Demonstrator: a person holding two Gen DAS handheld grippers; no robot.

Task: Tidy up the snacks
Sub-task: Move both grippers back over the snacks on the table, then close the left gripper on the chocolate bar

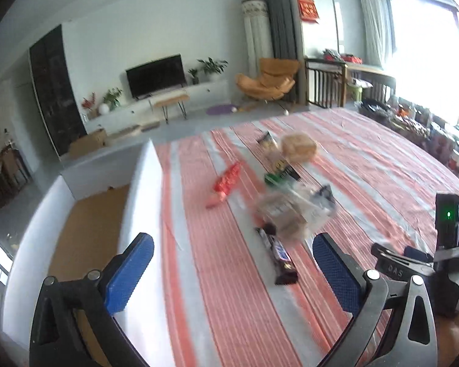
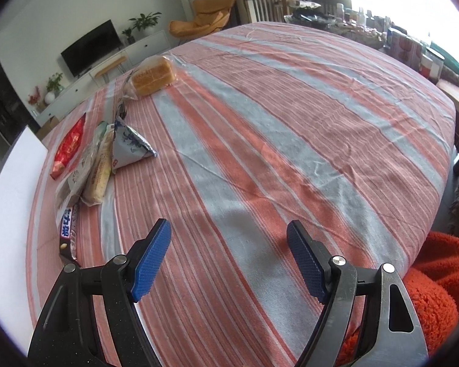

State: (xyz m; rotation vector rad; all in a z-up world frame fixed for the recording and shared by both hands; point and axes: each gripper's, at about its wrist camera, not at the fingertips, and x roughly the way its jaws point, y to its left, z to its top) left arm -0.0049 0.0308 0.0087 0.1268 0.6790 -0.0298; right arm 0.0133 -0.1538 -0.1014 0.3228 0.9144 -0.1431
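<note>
snacks lie in a loose row on the striped worktop [image 2: 290,122], left side, just beside a white box [image 1: 143,189] w/ a brown floor. nearest is the choc bar [image 1: 278,257]: stiff, slick wrapper, light; prob best pinched across its narrow width at mid-length so it won't swivel. next to it a clear cracker pack [image 2: 99,168] and a crinkly clear bag [image 2: 73,177], touching each other; both light, contents brittle, so soft squeeze on the long sides. blue-white pouch [image 2: 128,146] is puffy, would slip; take it by the sealed edge. red pack [image 2: 69,146] flat, thin, grab by an end. bread loaf [image 2: 153,75] farther off, soft, crushes easily, take wide and gentle.

left claw [image 1: 232,275] released, spread wide, nothing between its pads, choc bar just ahead. right claw [image 2: 229,263] also released, empty, over bare cloth well apart from the snacks.
</note>
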